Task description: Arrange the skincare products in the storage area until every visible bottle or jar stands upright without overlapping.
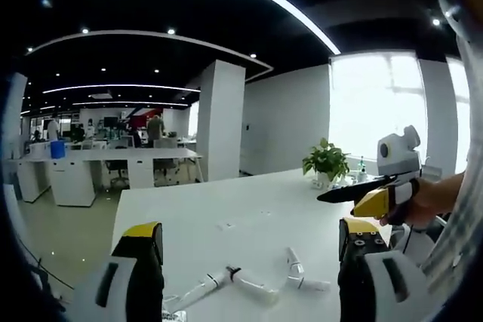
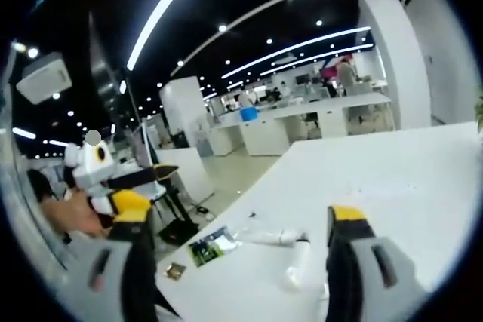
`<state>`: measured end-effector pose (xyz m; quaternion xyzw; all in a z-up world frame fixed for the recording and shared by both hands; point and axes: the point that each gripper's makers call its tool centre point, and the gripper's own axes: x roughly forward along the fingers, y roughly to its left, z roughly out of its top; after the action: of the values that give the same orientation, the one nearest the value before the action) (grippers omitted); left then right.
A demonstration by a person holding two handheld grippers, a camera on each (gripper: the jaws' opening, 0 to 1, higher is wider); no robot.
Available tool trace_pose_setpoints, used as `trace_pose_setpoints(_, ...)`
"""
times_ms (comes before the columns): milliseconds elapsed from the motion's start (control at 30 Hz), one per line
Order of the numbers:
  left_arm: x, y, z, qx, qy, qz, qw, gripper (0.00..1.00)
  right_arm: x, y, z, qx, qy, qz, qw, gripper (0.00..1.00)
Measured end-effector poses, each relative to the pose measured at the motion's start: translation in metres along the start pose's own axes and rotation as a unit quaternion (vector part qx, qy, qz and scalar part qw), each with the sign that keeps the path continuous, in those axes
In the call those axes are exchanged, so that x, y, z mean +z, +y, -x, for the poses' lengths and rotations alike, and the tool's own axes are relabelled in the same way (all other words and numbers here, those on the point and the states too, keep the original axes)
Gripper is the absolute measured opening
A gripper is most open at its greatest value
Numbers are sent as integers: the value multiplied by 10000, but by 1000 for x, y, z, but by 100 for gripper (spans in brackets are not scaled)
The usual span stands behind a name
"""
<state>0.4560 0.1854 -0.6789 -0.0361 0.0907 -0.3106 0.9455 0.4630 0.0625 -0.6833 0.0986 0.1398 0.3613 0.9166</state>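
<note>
Several white skincare tubes lie flat on the white table. In the left gripper view, one tube with a dark cap lies low in the middle, another tube lies left of it, and two small tubes lie further right. My left gripper hovers above them, open and holding nothing. The right gripper enters from the right, held in a hand. In the right gripper view, two tubes lie between the open jaws of my right gripper. The left gripper shows at the left.
A potted plant and small items stand at the table's far right corner by a bright window. A printed card and a small brown piece lie near the table edge. White desks and a pillar stand beyond in the office.
</note>
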Motion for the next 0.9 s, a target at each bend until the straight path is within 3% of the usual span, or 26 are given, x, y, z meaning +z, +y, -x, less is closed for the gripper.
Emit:
trace_pose_setpoints(267, -14, 6, 1, 57, 166, 18, 9998, 100, -2, 0, 1, -6, 36, 26, 10000, 93)
trace_pose_setpoints(500, -53, 37, 1, 283, 687, -93, 9972, 100, -6, -7, 9, -137, 53, -13, 9999, 92)
trace_pose_setpoints(633, -64, 51, -2, 339, 878, 37, 9956, 100, -11, -13, 16, -249, 80, -88, 9996, 92)
trace_pose_setpoints(800, -74, 65, -16, 382, 1008, 105, 9941, 100, -14, -19, 21, -379, 118, -145, 9991, 92)
trace_pose_setpoints(900, -83, 73, -33, 263, 1185, -59, 9926, 100, -10, -27, 29, -537, 85, -140, 9984, 92)
